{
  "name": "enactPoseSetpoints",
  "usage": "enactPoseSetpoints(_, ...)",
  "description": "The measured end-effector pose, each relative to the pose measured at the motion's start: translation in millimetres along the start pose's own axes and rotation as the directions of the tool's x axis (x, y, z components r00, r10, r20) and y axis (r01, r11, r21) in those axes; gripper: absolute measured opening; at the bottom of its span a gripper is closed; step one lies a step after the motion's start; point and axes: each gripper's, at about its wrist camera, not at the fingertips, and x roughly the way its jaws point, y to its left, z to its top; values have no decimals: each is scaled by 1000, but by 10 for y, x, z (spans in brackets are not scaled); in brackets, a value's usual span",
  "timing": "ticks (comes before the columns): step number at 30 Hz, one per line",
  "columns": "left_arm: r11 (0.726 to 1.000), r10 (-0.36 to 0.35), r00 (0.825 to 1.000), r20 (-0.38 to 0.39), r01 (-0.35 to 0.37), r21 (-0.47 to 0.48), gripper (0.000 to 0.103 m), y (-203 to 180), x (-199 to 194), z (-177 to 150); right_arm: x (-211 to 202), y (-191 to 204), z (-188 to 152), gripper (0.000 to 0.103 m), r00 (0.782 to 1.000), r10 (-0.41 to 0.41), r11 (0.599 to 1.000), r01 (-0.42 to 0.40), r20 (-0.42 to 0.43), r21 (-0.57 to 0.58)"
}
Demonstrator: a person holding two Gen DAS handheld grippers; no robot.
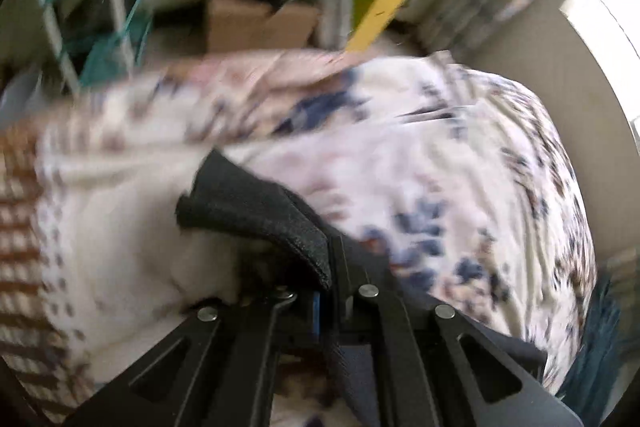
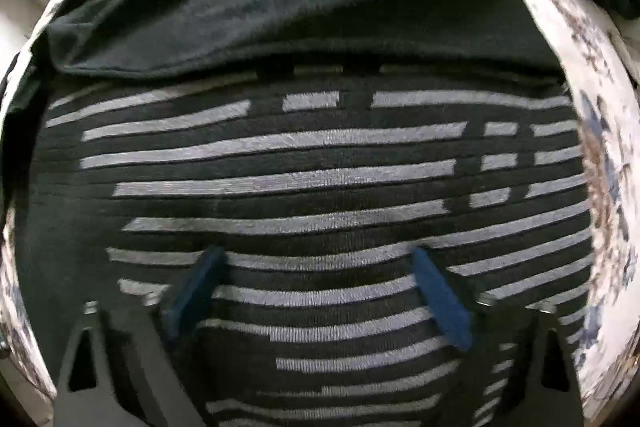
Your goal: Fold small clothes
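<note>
Dark garment [image 2: 320,167] w/ grey stripes lies spread on floral bedcover [image 2: 600,147], plain dark flap folded over its far part. Right tongs [image 2: 320,295] hang straight above it, blue pads [image 2: 444,299] spread wide, nothing between them, not pinching. Left tongs [image 1: 316,267] pressed together on a dark cloth corner [image 1: 256,211], lifted off the bedcover [image 1: 440,155]; view blurred. Beyond bedcover's far edge: cardboard box [image 1: 256,23], yellow board [image 1: 376,19], teal rack [image 1: 100,7] to box's left.

Striped dark garment [image 2: 312,187] on floral bedspread [image 2: 600,163]
</note>
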Motion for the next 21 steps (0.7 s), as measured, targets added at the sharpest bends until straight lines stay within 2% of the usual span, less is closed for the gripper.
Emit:
enactPoseSetpoints(2, 995, -22, 999, 47, 18, 101, 2, -328, -268, -17, -136, -59, -33, 59, 1000, -5, 1000, 5, 6, -17)
enactPoseSetpoints(5, 971, -72, 994, 84, 51, 234, 2, -867, -599, -140, -356, -163, -20, 58, 1000, 17, 1000, -17, 23, 14)
enactPoseSetpoints(6, 960, -93, 992, 85, 67, 271, 2, -1039, -694, -200, -449, -244, -8, 58, 999, 46, 998, -47, 22, 38)
enactPoseSetpoints(7, 951, -114, 990, 84, 84, 298, 2, -1200, -777, -260, -522, -293, 109, 58, 998, 61, 996, -62, 23, 57)
enactPoseSetpoints(9, 916, -177, 982, 71, 138, 378, 2, -1634, -987, -478, -628, -410, 206, 58, 992, 123, 987, -124, 20, 105)
enactPoseSetpoints(13, 831, -277, 961, 17, 231, 507, 2, -2447, -1307, -1032, -750, -636, 331, 59, 965, 263, 948, -257, -11, 185)
enactPoseSetpoints(14, 796, -308, 951, -18, 268, 543, 2, -2713, -1370, -1261, -783, -717, 332, 60, 959, 282, 942, -275, -9, 193)
enactPoseSetpoints(17, 721, -353, 929, -108, 343, 602, 2, -3215, -1445, -1801, -939, -921, 327, 70, 953, 302, 930, -303, 37, 207)
enactPoseSetpoints(21, 619, -369, 897, -244, 433, 655, 2, -3779, -1422, -2723, -1121, -1502, 482, 70, 951, 298, 918, -310, 84, 249)
